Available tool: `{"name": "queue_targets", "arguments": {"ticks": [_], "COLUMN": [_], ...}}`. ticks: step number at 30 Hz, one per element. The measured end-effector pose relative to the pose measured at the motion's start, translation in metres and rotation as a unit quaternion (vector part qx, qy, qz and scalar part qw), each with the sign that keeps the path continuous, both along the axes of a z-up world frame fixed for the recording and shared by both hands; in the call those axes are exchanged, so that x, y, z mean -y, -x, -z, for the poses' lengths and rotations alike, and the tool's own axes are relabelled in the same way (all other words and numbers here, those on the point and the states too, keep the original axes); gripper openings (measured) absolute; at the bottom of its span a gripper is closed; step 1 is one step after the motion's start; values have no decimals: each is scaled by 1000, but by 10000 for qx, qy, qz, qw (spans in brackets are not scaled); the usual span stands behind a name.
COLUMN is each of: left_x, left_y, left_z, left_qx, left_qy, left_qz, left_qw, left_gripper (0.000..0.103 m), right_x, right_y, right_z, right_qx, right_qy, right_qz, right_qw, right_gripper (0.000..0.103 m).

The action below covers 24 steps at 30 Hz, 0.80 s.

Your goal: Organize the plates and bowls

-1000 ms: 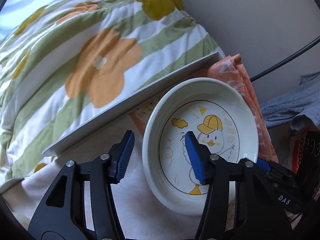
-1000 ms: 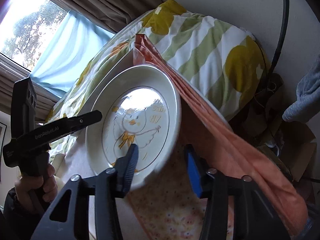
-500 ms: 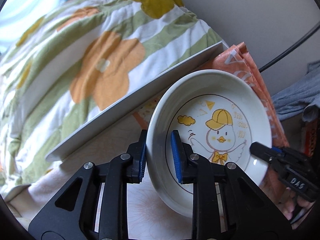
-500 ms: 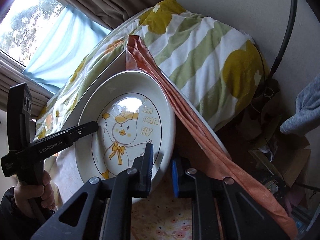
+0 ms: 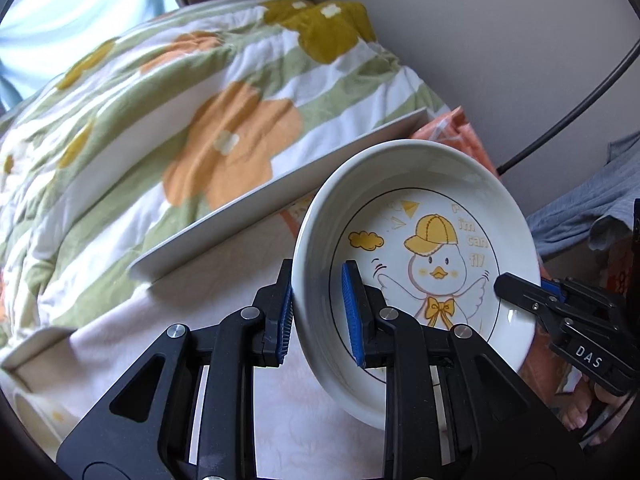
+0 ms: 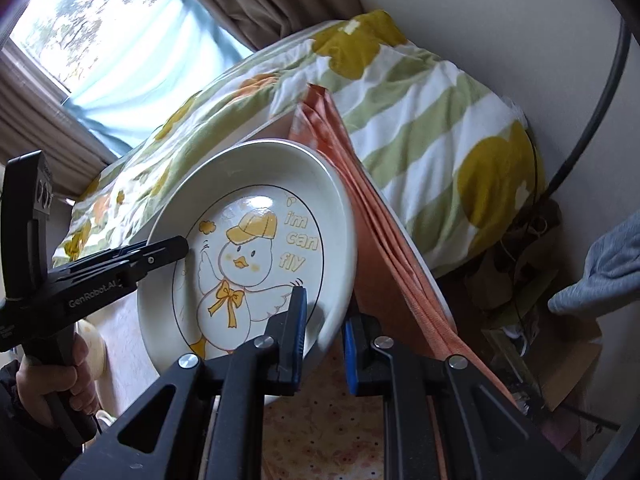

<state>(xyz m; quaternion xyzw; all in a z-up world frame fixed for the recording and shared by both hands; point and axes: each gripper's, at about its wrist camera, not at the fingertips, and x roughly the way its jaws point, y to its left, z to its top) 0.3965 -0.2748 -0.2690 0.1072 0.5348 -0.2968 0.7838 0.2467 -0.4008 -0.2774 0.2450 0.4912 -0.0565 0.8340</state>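
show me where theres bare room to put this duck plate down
Free: the pale cloth between the white board and the left tongs. Crowded: the right side, with orange fabric and clutter by the wall.

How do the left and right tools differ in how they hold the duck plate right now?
The left tool clamps the duck plate at the rim beside the duck's raised wing; the right tool clamps the opposite rim, by the other wing. In each wrist view, the other tool reaches in from the side. Both are shut on the rim, one pad inside and one outside, holding the plate tilted.
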Motion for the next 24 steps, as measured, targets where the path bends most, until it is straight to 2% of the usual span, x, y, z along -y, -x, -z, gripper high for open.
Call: {"name": "queue_targets", "arguments": {"ticks": [8, 13, 18, 24], "left_x": [-50, -100, -151, -211], "left_y": [41, 80, 128, 183], "left_z": [-51, -76, -86, -82], "left_qx": [329, 417, 435, 376], "left_qy": [178, 297, 276, 244], "left_qz": [-485, -894, -1169, -1466], "left_qw": [9981, 9947, 9918, 9882], "left_gripper": [20, 20, 20, 20], "right_x": [-27, -60, -100, -149], "right_y": [16, 36, 63, 97], "right_z": [-44, -65, -72, -68], "right_qx": [333, 439, 406, 345], "right_qy": [100, 143, 79, 7], "right_qz": [-472, -827, -1141, -1408], "right_qw": [9983, 9955, 9926, 9894], "right_gripper": [15, 15, 15, 15]}}
